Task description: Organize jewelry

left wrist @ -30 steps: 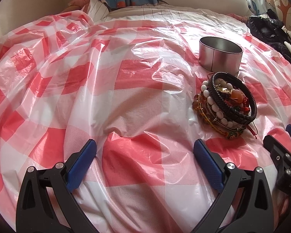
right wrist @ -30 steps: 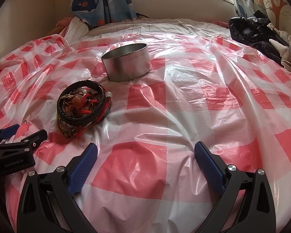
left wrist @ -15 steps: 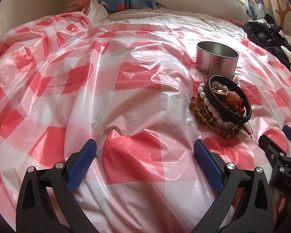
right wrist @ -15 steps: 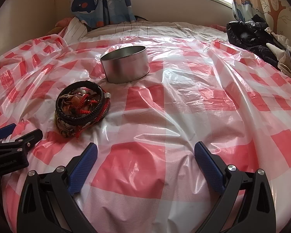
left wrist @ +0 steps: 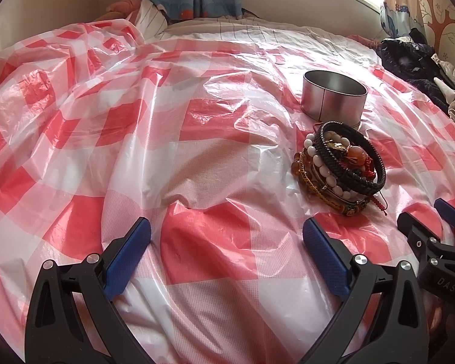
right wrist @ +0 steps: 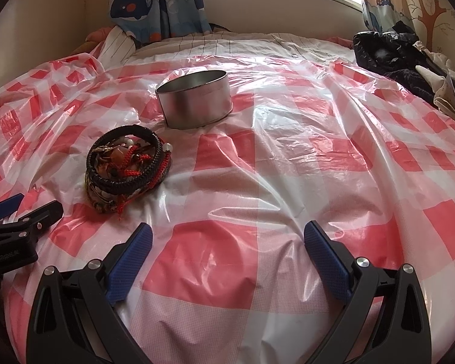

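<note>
Bracelets (left wrist: pixel 339 166) in a tangled black, white-beaded, amber and red stack; left gripper (left wrist: pixel 226 236) and right gripper (right wrist: pixel 227 238) both spread.

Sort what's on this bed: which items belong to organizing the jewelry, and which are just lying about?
Part of the job:
- pile of bracelets
- round metal tin, open
- left gripper and right gripper, both open, holding nothing

Just lying about:
- dark clothing at the far right
- checked plastic sheet
- whale curtain
</note>
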A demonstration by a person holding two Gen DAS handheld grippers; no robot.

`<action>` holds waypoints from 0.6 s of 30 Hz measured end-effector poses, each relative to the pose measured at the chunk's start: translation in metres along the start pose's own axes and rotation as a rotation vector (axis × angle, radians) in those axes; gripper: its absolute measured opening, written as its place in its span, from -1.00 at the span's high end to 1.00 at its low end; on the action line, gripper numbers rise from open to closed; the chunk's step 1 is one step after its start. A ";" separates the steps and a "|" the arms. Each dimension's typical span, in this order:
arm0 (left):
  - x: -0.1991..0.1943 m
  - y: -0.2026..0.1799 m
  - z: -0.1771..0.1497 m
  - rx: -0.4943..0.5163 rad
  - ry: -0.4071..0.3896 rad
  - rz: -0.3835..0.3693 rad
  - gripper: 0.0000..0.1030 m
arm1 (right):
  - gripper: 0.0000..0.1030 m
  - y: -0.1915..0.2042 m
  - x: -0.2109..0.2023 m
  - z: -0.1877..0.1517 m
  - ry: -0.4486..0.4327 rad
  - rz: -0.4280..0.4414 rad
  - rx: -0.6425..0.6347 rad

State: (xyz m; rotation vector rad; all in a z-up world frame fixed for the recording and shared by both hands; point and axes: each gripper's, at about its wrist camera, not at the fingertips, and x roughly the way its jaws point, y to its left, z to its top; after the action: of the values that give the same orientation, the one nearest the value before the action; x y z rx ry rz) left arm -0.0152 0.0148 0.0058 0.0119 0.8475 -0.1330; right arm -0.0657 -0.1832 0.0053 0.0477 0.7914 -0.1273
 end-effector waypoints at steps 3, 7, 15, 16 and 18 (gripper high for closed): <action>0.001 0.000 0.000 0.004 0.007 0.004 -0.86 | -0.85 -0.003 -0.004 0.003 -0.007 0.026 0.028; 0.003 -0.001 0.002 0.009 0.018 0.011 -0.86 | -0.85 0.000 -0.014 0.014 -0.061 0.118 0.036; 0.009 -0.005 0.007 0.022 0.051 0.040 -0.86 | -0.17 0.016 0.007 0.048 -0.025 0.215 -0.035; 0.009 -0.005 0.007 0.023 0.052 0.042 -0.86 | -0.03 0.016 0.013 0.050 -0.008 0.222 -0.033; 0.009 -0.006 0.007 0.025 0.054 0.044 -0.86 | 0.04 0.016 0.023 0.054 0.011 0.236 -0.029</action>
State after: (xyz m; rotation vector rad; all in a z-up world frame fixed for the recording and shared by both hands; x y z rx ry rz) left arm -0.0048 0.0075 0.0037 0.0576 0.8987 -0.1020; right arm -0.0093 -0.1748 0.0270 0.1133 0.7923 0.1078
